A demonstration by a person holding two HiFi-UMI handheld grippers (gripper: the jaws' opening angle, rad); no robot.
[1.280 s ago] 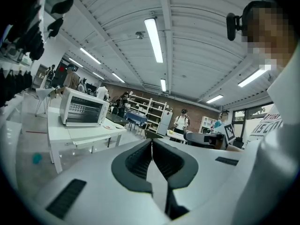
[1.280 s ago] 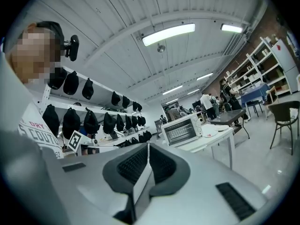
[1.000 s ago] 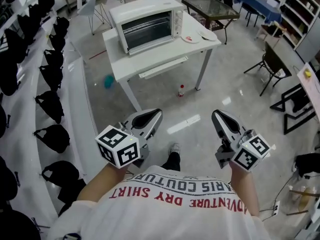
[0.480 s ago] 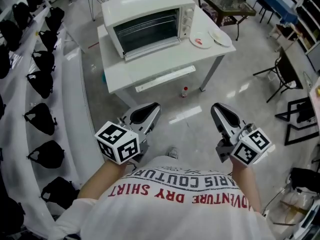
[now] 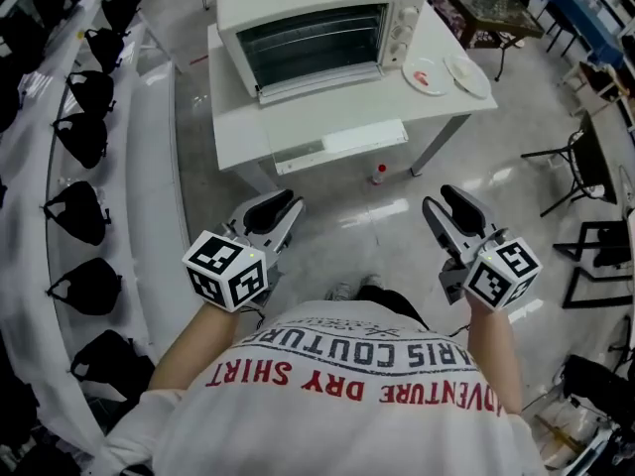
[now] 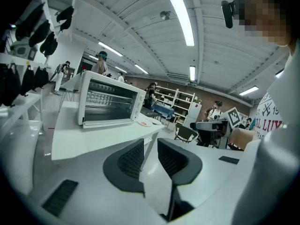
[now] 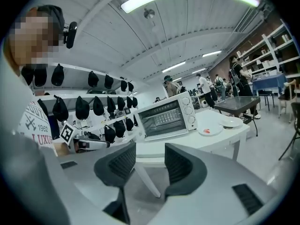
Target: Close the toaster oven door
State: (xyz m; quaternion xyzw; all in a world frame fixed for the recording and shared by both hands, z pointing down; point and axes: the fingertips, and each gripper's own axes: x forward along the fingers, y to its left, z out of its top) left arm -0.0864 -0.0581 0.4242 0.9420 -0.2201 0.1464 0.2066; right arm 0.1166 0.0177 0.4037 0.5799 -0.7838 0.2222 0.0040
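Note:
A white toaster oven (image 5: pixel 317 28) stands on a white table (image 5: pixel 248 127) ahead of me. Its glass door (image 5: pixel 332 79) is folded down at the front, and the dark inside with its rack shows. The oven also appears in the left gripper view (image 6: pixel 110 102) and the right gripper view (image 7: pixel 166 116). Both grippers hang over the floor, short of the table. My left gripper (image 5: pixel 270 211) (image 6: pixel 150 146) has just been opening to a narrow gap. My right gripper (image 5: pixel 449 206) (image 7: pixel 150 151) has just been opening wider. Nothing is between either pair of jaws.
Two small plates (image 5: pixel 427 75) (image 5: pixel 468 75) lie on the table right of the oven. A small bottle (image 5: pixel 378 174) stands on the floor under the table. White shelves with black bags (image 5: pixel 74 211) run along the left. A dark chair (image 5: pixel 585 157) stands at the right.
The table and oven have come closer and larger in the head view. Both grippers' jaws, shut before, now stand apart, the right pair wider than the left.

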